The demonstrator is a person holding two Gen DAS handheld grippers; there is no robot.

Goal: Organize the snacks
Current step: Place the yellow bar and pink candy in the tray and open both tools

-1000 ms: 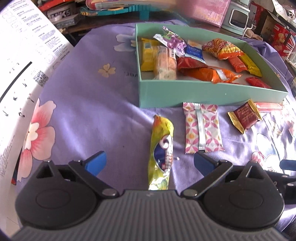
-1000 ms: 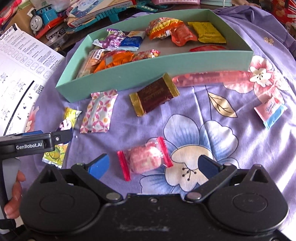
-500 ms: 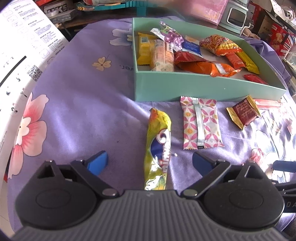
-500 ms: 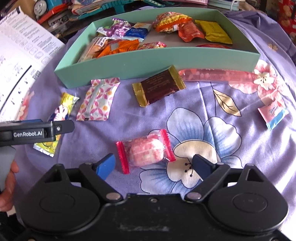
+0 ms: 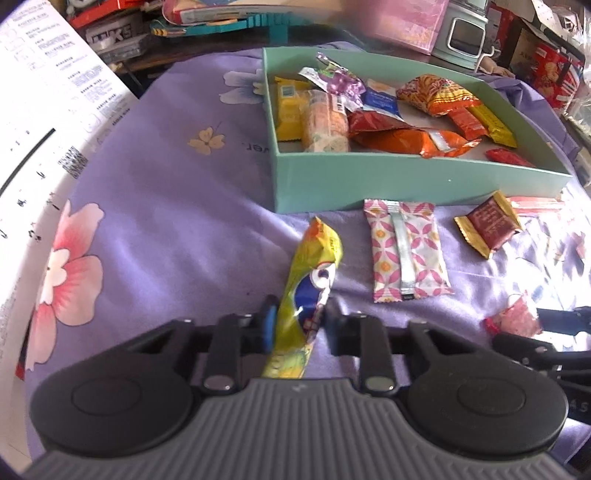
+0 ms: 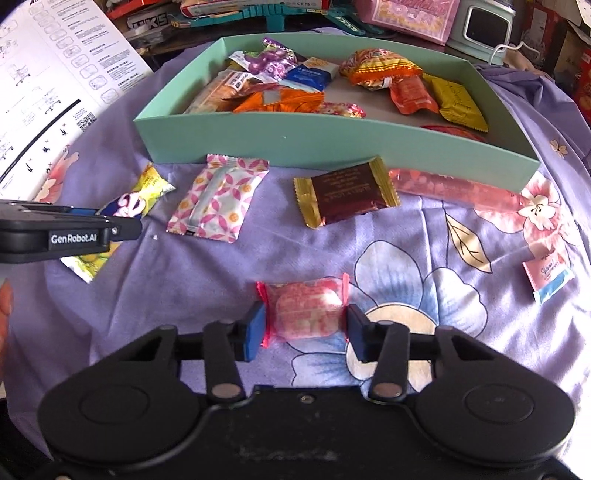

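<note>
Left gripper (image 5: pixel 298 320) closing, pinching yellow snack packet (image 5: pixel 309 280); right gripper (image 6: pixel 306 328) closing, pads against pink wrapped candy (image 6: pixel 306 309).

A lived-in home room: a table under a purple floral cloth (image 6: pixel 424 236), toy boxes and a teal plastic toy (image 6: pixel 258 14) piled at twelve o'clock, a small retro appliance (image 6: pixel 480 26) at one o'clock.

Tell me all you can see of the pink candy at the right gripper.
The pink candy is a plump, pale pink sweet in clear wrap with red crimped ends. It lies flat on the purple floral cloth, in front of the teal box. The right gripper is closing on it, pads at both ends.
</note>
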